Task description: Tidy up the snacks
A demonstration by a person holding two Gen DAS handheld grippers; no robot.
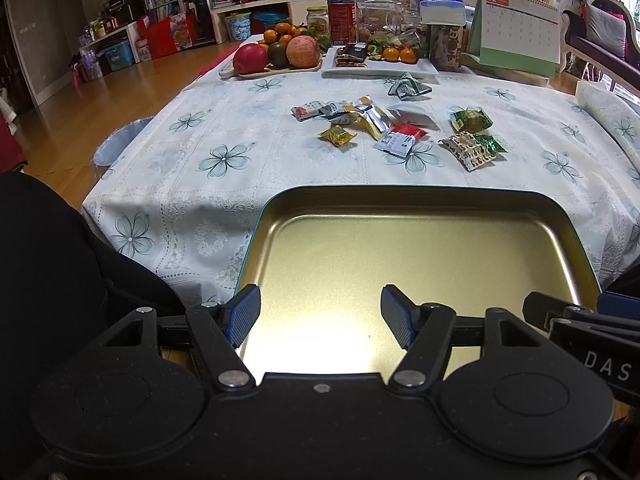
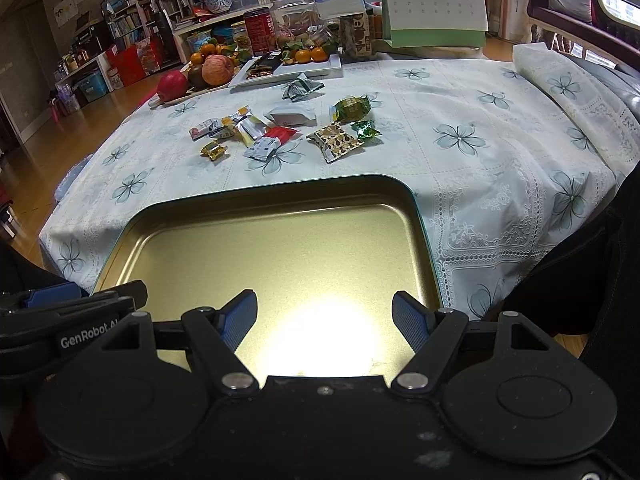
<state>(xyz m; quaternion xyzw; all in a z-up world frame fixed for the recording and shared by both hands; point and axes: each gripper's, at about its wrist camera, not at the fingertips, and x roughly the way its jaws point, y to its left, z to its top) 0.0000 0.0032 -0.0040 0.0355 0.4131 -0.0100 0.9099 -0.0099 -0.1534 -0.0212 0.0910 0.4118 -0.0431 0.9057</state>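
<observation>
An empty gold metal tin (image 1: 400, 200) (image 2: 280, 196) lies at the near edge of the table. Several wrapped snacks (image 1: 376, 124) (image 2: 276, 136) lie scattered on the flowered tablecloth beyond it, among them a brown patterned pack (image 1: 466, 150) (image 2: 336, 142) and a red and white pack (image 1: 402, 138) (image 2: 272, 140). My left gripper (image 1: 320, 316) is open and empty over the tin's near left part. My right gripper (image 2: 325, 320) is open and empty over its near right part. Each gripper shows at the edge of the other's view.
A fruit board with apples and oranges (image 1: 276, 54) (image 2: 200, 74), a white plate (image 1: 380, 66) (image 2: 288, 70), jars, a tissue pack and a desk calendar (image 1: 516, 32) (image 2: 436, 4) stand at the table's far end. The table edge drops to wood floor at left.
</observation>
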